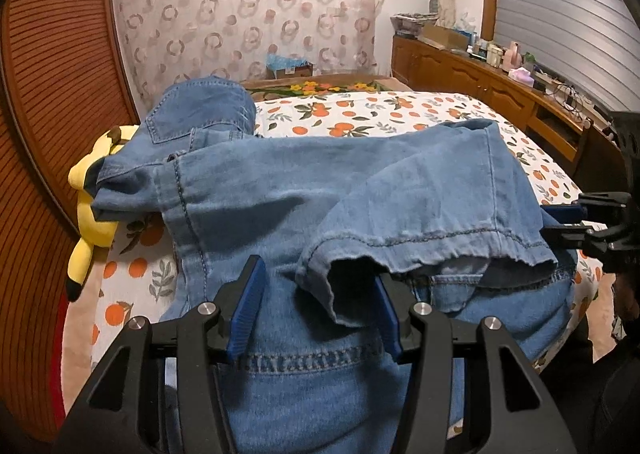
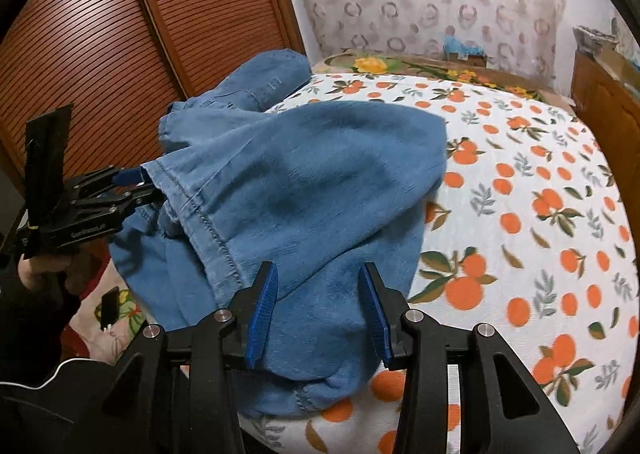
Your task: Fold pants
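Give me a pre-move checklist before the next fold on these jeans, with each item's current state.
1. Left gripper open: ok, jaws spread wide with denim lying between them, not pinched.
2. Right gripper open: ok, jaws apart over the jeans.
3. Leg hem folded over the body of the jeans: ok, but it lies rumpled and gaping, not flat.
4. Layers aligned: not ok, the edges are bunched and uneven.
5. Yellow plush toy clear of the fabric: not ok, the jeans overlap it at the bed's edge.
6. Bedsheet room beside the jeans: ok.
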A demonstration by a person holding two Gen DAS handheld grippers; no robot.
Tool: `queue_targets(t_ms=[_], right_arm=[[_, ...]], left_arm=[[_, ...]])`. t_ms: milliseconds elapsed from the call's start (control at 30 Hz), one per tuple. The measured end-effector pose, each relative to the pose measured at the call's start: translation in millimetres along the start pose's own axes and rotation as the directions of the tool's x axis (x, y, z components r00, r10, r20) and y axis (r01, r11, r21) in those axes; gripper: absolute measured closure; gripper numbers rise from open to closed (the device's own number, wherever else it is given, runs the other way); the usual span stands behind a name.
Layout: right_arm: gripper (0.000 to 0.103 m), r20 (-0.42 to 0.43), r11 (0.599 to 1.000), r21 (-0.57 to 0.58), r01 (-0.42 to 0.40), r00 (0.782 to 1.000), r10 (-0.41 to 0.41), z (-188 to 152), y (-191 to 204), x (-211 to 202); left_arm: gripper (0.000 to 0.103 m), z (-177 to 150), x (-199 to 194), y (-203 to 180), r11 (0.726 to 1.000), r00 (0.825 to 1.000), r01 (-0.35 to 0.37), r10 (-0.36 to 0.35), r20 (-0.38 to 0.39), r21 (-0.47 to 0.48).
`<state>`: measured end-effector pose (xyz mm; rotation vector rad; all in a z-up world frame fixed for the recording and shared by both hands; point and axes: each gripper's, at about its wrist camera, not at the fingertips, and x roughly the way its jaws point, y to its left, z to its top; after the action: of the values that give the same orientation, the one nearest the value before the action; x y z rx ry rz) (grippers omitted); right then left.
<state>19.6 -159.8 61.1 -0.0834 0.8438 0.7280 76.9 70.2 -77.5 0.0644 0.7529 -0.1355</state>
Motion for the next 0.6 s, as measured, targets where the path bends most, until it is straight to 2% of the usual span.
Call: queue_targets(t_ms=[133, 300, 600], right_arm=[[0.059, -0.004, 1.000, 0.010, -0.027, 1.000, 0.027, 10, 10, 7], [0.059, 0.022, 1.000, -0.018, 0.003, 1.000, -0.003, 22, 17, 12], [0.059, 0.074, 0.991, -0.108, 0.081, 0.995, -0.073, -7, 50, 2]], left_arm=[[0.057, 2, 5, 1, 1.000, 1.000, -0.003, 0.003, 0.008, 0.006], [0.058, 3, 9, 1, 1.000, 1.000, -0.014, 0.013, 0.011, 0.008], [0.058, 2, 13, 3, 1.000, 1.000, -0.016, 0.016, 0.004, -0.002]])
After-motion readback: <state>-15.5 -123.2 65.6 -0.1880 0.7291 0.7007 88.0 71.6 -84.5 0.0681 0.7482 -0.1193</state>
